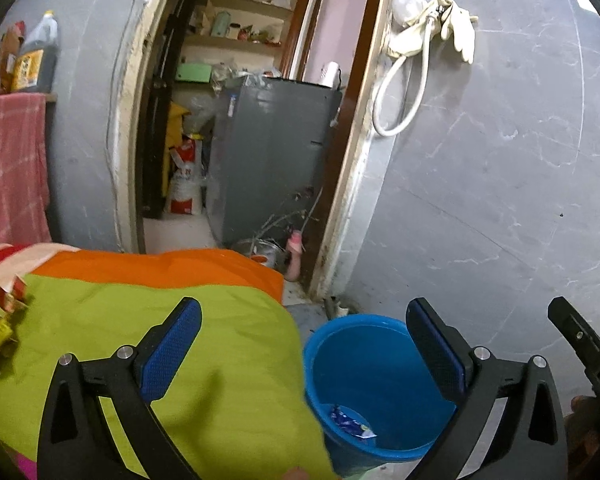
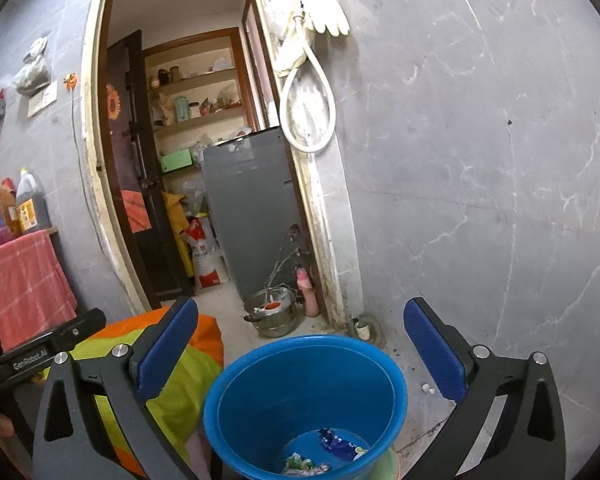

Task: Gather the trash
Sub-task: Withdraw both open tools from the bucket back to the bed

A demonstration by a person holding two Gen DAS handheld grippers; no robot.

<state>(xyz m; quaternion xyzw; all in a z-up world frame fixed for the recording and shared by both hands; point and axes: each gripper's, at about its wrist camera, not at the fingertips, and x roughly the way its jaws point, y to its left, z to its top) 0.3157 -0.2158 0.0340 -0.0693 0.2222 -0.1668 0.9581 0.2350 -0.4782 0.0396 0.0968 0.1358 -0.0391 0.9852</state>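
A blue bucket (image 1: pixel 374 384) (image 2: pixel 304 396) stands on the floor beside a table draped in a green and orange cloth (image 1: pixel 172 320). At the bucket's bottom lie a blue wrapper (image 1: pixel 350 422) (image 2: pixel 340 444) and a green and white wrapper (image 2: pixel 300 462). More crumpled red and yellow wrappers (image 1: pixel 2 316) rest on the cloth at the far left. My left gripper (image 1: pixel 304 344) is open and empty, spanning the cloth's edge and the bucket. Above the bucket, my right gripper (image 2: pixel 300 346) is open too, with nothing between its pads.
A doorway behind leads to a storeroom with a grey cabinet (image 1: pixel 276 152) and shelves. A steel pot (image 2: pixel 272 314) sits on the floor by the door. A white hose and gloves (image 1: pixel 432 32) hang on the grey wall. A pink towel (image 1: pixel 10 164) hangs at left.
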